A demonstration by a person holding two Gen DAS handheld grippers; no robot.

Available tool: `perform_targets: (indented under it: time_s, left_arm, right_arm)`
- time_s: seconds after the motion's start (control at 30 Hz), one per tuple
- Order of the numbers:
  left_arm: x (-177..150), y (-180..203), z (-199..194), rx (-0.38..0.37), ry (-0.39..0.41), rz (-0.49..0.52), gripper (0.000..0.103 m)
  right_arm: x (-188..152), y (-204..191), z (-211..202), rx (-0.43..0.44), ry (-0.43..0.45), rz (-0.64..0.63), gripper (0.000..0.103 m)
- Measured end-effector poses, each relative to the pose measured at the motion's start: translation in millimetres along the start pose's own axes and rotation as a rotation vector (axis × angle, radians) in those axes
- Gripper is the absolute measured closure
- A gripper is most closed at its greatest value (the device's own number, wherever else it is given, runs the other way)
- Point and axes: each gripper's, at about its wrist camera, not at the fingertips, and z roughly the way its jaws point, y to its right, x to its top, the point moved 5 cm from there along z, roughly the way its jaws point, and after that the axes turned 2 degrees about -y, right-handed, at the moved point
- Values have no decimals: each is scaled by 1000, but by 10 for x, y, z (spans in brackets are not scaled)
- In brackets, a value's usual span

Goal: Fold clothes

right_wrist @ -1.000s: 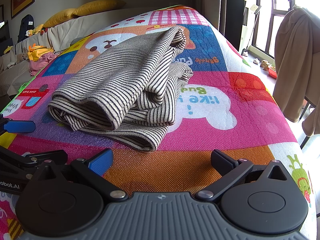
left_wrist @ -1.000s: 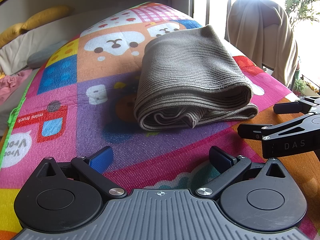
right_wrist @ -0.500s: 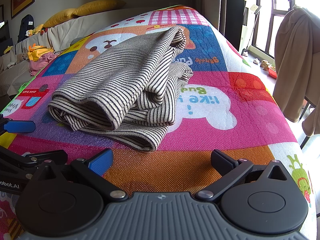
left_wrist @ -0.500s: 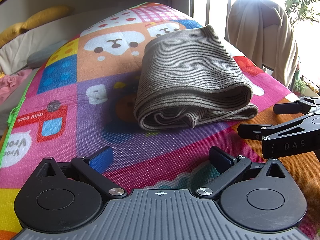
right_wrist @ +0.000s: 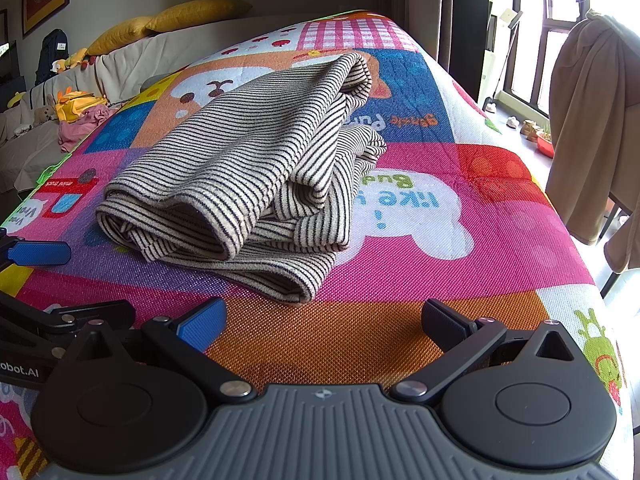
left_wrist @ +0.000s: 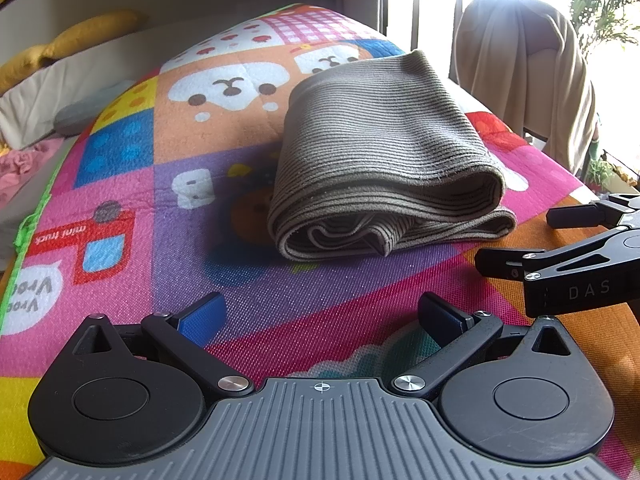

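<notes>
A beige garment with thin dark stripes point(left_wrist: 384, 168) point(right_wrist: 256, 176) lies folded in a thick bundle on the colourful cartoon play mat point(left_wrist: 120, 152) point(right_wrist: 460, 216). My left gripper point(left_wrist: 320, 316) stands open just in front of the bundle, nothing between its fingers. My right gripper point(right_wrist: 324, 320) is open too, close to the bundle's near corner without touching it. In the left wrist view the right gripper's fingers point(left_wrist: 520, 260) reach in from the right edge. The left gripper's blue pad point(right_wrist: 38, 252) shows at the left edge of the right wrist view.
A beige cloth hangs over a chair point(left_wrist: 524, 80) point(right_wrist: 592, 128) beyond the mat's right edge, by the window. A sofa with yellow cushions point(right_wrist: 192, 14) and a pink cloth point(right_wrist: 84, 120) lies to the left. The mat's right edge drops to the floor.
</notes>
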Motion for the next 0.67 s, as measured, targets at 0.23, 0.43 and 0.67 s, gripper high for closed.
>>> perform_targets:
  time_s: [0.23, 0.43, 0.67]
  left_arm:
    - [12, -7, 10, -5, -7, 4, 0]
    - [33, 28, -11, 17, -88, -26, 0]
    - [-9, 8, -39, 19, -47, -57, 0]
  right_arm:
    - [-4, -21, -3, 1, 0, 1, 0]
    - [-2, -22, -3, 0, 0, 0, 0]
    - [-3, -45, -5, 0, 0, 0, 0]
